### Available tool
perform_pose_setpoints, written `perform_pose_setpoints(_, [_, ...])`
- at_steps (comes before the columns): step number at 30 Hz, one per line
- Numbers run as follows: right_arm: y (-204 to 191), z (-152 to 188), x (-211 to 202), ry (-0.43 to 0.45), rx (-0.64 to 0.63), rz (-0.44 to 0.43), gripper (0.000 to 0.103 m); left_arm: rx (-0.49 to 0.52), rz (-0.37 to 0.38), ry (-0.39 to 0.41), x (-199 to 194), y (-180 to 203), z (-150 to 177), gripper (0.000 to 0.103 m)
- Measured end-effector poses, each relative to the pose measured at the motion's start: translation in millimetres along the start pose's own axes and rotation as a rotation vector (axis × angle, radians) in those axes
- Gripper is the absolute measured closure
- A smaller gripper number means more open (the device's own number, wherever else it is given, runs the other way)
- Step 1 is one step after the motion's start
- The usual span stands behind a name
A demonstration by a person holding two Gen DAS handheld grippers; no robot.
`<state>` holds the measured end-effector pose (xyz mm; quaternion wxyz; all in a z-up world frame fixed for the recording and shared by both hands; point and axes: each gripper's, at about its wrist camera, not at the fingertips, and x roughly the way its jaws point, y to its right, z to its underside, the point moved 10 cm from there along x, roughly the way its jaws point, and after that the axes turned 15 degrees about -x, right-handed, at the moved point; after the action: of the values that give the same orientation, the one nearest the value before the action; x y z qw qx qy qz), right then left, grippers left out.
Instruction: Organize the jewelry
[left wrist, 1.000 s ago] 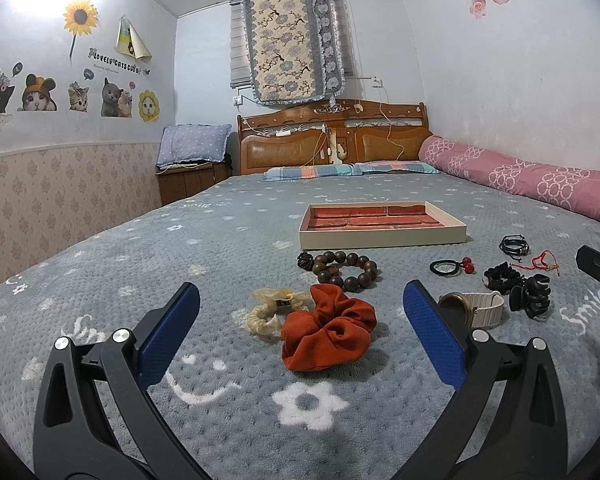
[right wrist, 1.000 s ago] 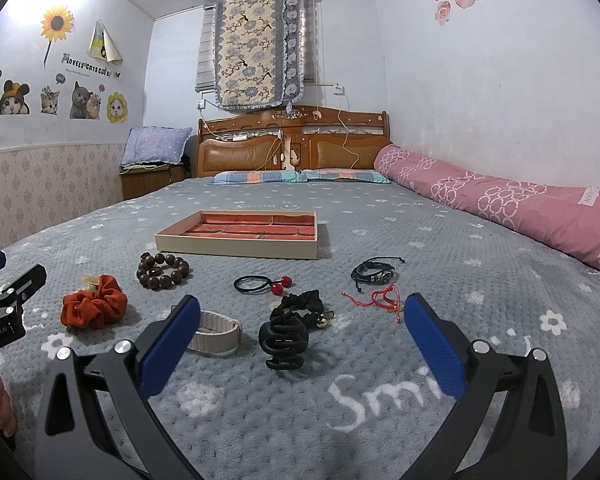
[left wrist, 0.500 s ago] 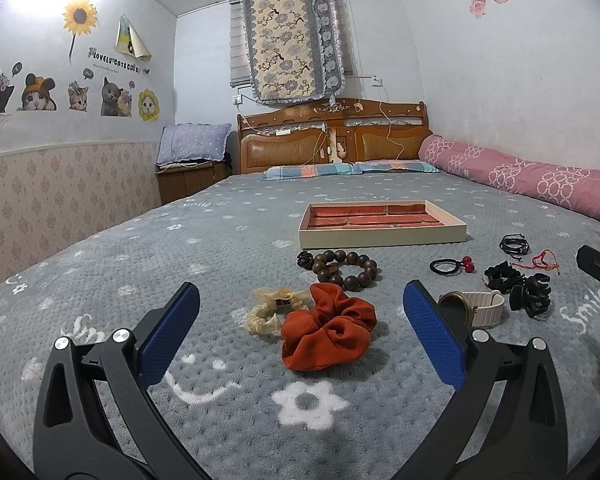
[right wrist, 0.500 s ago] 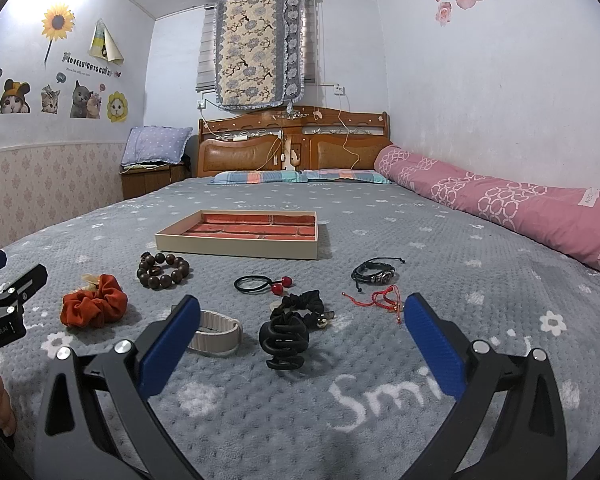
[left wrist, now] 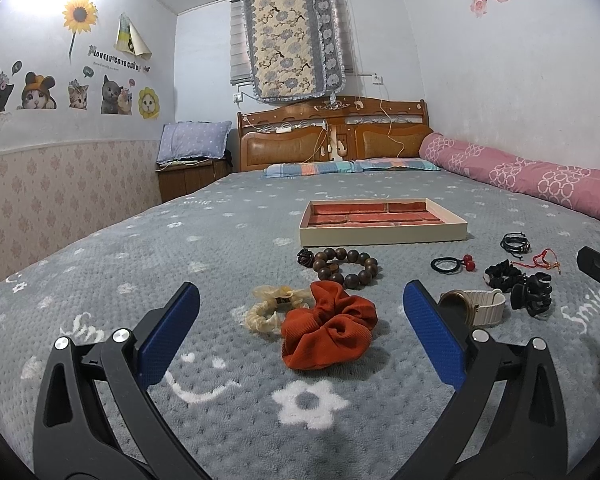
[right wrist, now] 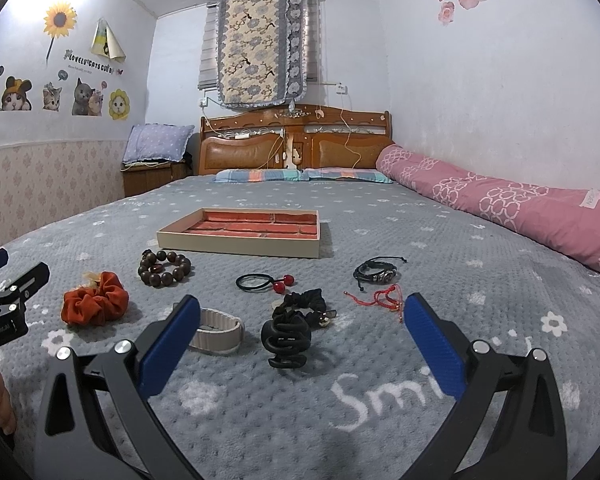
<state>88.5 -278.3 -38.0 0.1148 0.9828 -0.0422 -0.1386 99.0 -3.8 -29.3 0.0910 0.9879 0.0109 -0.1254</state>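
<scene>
A shallow beige tray with red compartments [left wrist: 384, 234] [right wrist: 236, 247] lies on the grey bedspread. In front of it lie a wooden bead bracelet [left wrist: 346, 266] [right wrist: 165, 268], an orange scrunchie [left wrist: 328, 326] [right wrist: 94, 298], a pale yellow scrunchie [left wrist: 266, 308], a beige watch band [left wrist: 476, 306] [right wrist: 216, 330], a black hair tie with red beads [left wrist: 452, 264] [right wrist: 264, 282], a black claw clip [left wrist: 534, 294] [right wrist: 286, 334], a black leather bracelet [right wrist: 376, 272] and a red string bracelet [right wrist: 384, 298]. My left gripper [left wrist: 300, 320] is open just before the orange scrunchie. My right gripper [right wrist: 300, 320] is open just before the claw clip.
A pink rolled quilt [right wrist: 520, 208] lies along the right wall. Pillows [left wrist: 348, 168] and a wooden headboard [left wrist: 332, 136] are at the far end. A nightstand with a blue pillow [left wrist: 192, 160] stands at the back left.
</scene>
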Motion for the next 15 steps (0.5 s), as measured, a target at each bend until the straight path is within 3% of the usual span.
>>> perform_pose_setpoints(15, [-4.5,4.3,9.4,-0.033,-0.009,-0.009,0.004,-0.003,0.003,-0.038,7.4,-5.0,4.9,0.005])
